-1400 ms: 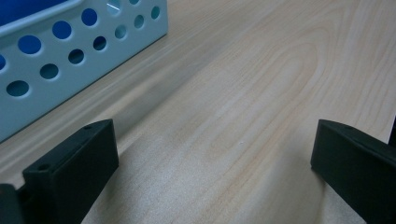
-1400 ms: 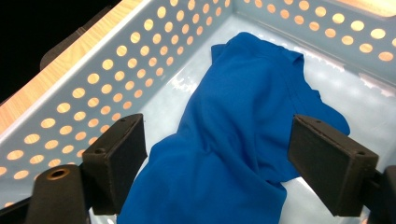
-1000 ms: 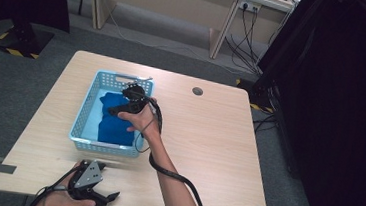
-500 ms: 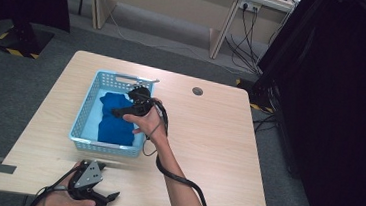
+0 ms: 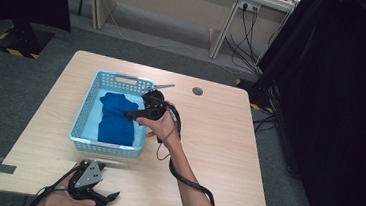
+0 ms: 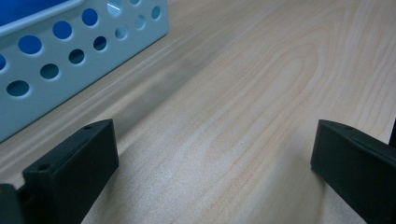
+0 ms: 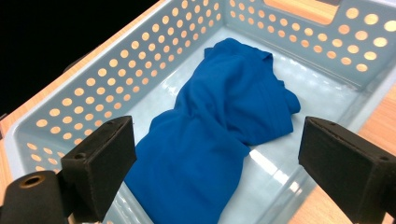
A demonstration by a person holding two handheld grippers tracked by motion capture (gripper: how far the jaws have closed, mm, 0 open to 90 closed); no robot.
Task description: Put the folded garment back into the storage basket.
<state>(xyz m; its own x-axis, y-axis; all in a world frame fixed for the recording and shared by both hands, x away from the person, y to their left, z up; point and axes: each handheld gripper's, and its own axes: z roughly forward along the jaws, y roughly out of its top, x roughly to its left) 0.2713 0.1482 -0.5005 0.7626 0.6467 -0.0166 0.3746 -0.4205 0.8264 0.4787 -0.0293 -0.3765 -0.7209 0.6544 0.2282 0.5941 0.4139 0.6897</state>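
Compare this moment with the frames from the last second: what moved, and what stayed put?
The right gripper has drawn back from over the blue cloth toward the basket's right rim, its jaws just having opened a little further, nothing between them. The cloth lies bunched in the basket, let go, its shape much the same. The left gripper stayed at the table's near edge, jaws open; the basket did not shift.

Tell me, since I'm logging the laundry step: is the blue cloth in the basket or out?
In. The crumpled blue fabric cloth lies on the floor of the light-blue perforated plastic basket, inside its walls.
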